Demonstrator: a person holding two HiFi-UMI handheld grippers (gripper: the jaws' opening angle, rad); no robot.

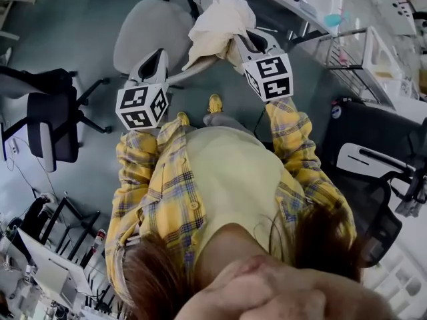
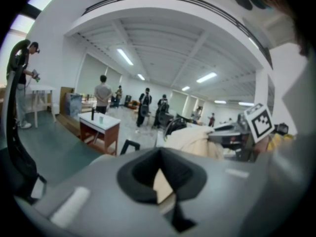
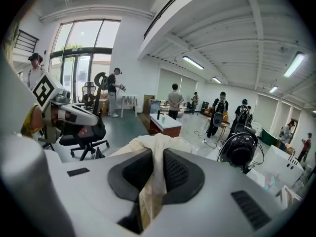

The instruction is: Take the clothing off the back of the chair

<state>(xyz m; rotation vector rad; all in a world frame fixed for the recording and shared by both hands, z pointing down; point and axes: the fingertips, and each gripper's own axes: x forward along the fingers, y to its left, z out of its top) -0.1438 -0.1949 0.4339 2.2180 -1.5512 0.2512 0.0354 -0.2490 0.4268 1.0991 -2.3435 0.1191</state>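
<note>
The cream clothing [image 1: 217,22] hangs bunched above the grey office chair [image 1: 143,29], lifted off its back. My right gripper [image 1: 243,42] is shut on it: in the right gripper view a fold of the clothing [image 3: 153,147] runs down between the black pads of the right gripper [image 3: 153,181]. My left gripper [image 1: 160,59] sits lower left, beside the chair seat. In the left gripper view a cream sliver shows pinched between the narrow jaws of the left gripper [image 2: 160,181], and the main bundle of the clothing [image 2: 197,139] lies ahead to the right.
A black office chair [image 1: 50,122] stands at the left and another [image 1: 373,172] at the right. A desk with a wire rack [image 1: 360,52] runs along the upper right. Several people stand far off around a small wooden table [image 3: 165,122].
</note>
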